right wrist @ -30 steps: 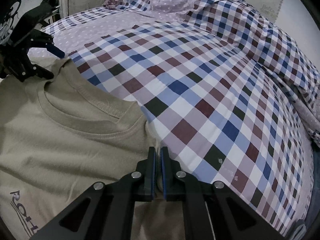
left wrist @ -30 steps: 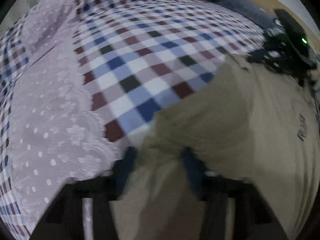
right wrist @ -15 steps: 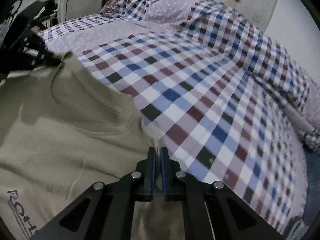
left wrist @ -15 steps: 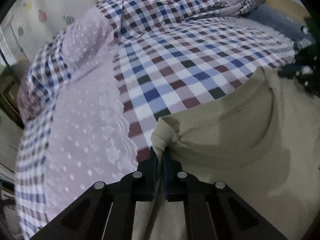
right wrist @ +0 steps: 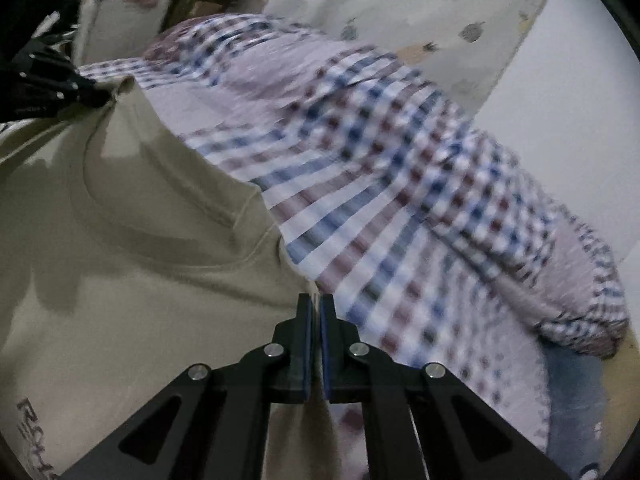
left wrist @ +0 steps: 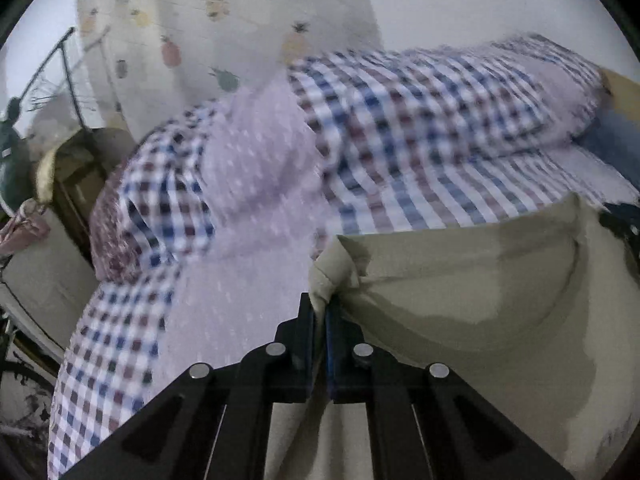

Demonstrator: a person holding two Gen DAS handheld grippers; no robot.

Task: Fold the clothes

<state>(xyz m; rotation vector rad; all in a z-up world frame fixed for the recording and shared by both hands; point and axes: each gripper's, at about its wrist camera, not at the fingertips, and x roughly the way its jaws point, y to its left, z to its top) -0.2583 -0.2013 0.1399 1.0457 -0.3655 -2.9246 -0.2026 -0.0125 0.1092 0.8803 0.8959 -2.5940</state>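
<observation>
A beige T-shirt point(left wrist: 480, 300) with dark lettering hangs stretched between both grippers above the bed. My left gripper point(left wrist: 319, 312) is shut on one shoulder corner, with a bunch of cloth sticking out past the fingertips. In the right wrist view the same T-shirt point(right wrist: 120, 260) shows its round collar, and my right gripper point(right wrist: 316, 304) is shut on the other shoulder edge. The left gripper point(right wrist: 86, 94) shows there at the far left, pinching the far corner. A dark part of the right gripper point(left wrist: 624, 226) shows at the right rim of the left wrist view.
Under the shirt lies a bed with a blue, red and white checked cover point(right wrist: 400, 208). A lilac dotted pillow point(left wrist: 256, 168) and a folded checked quilt point(left wrist: 440, 108) lie toward the wall, which has a fruit-print cloth point(left wrist: 208, 32). Boxes and clutter point(left wrist: 48, 184) stand beside the bed.
The left gripper went from open over the shirt to shut on its shoulder. Both grippers have lifted and tilted up, raising the shirt's top edge off the bed; the wall has come into view.
</observation>
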